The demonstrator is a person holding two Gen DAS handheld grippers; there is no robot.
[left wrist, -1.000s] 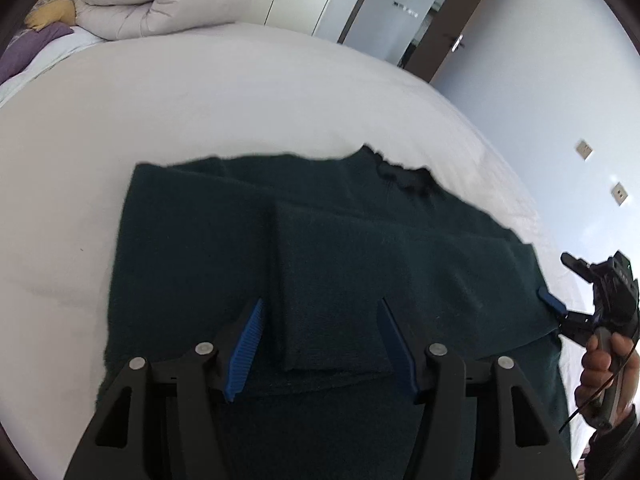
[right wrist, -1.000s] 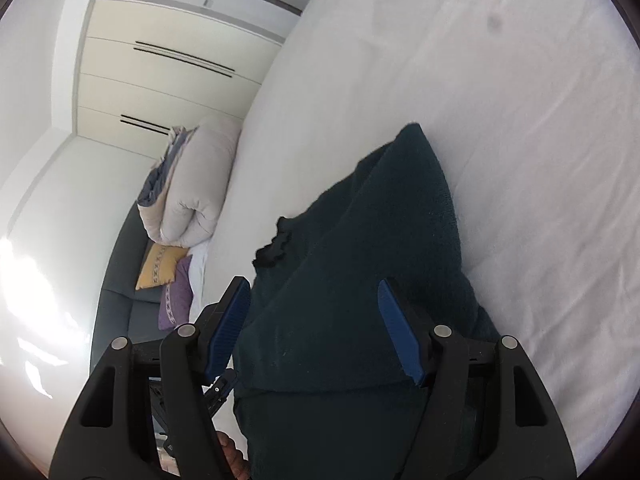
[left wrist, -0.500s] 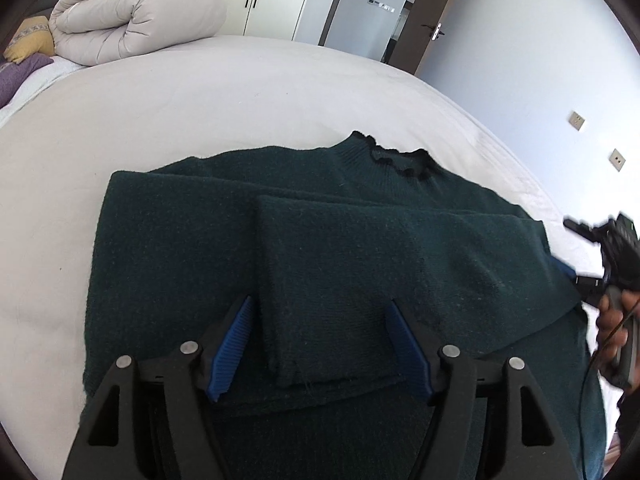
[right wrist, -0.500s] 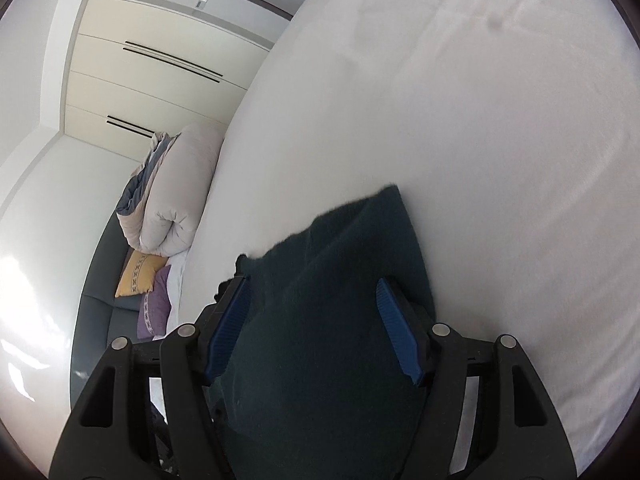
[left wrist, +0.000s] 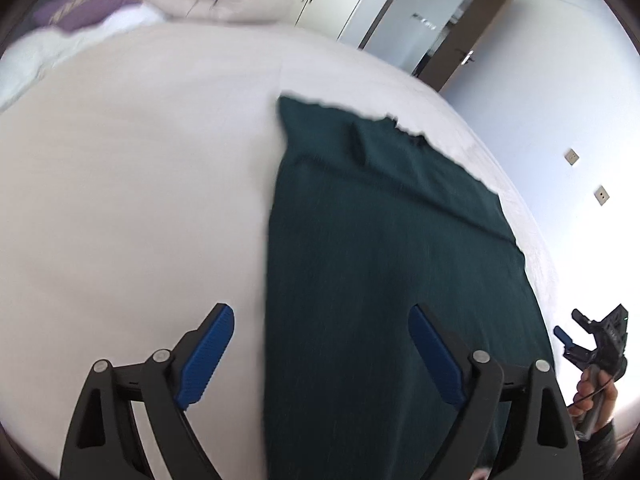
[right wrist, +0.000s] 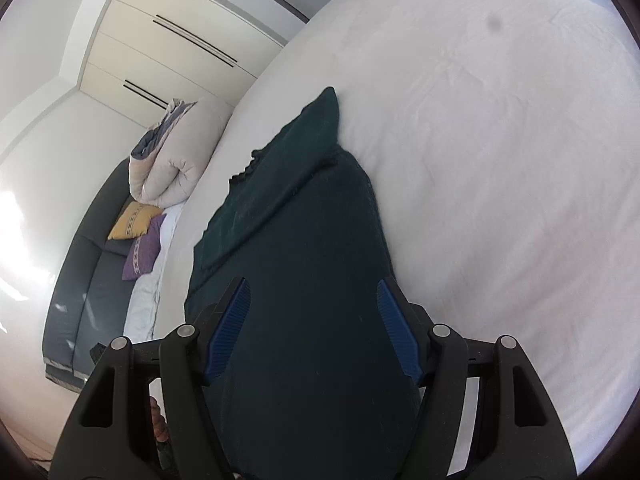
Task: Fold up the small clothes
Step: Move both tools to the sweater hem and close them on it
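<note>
Dark green knit sweater (left wrist: 384, 264) lies folded narrow on white bed (left wrist: 132, 184)

Sweater (left wrist: 384, 264): lies on the bed (left wrist: 132, 200), ahead of and under the left claw (left wrist: 320, 354); its left edge runs between the claw's fingers.
Right claw (right wrist: 312, 334): over the sweater.
Rolled duvet (right wrist: 176, 152): far ahead-left of the right claw.
Cushions (right wrist: 138, 236): below the duvet, on the sofa (right wrist: 84, 280).
</note>
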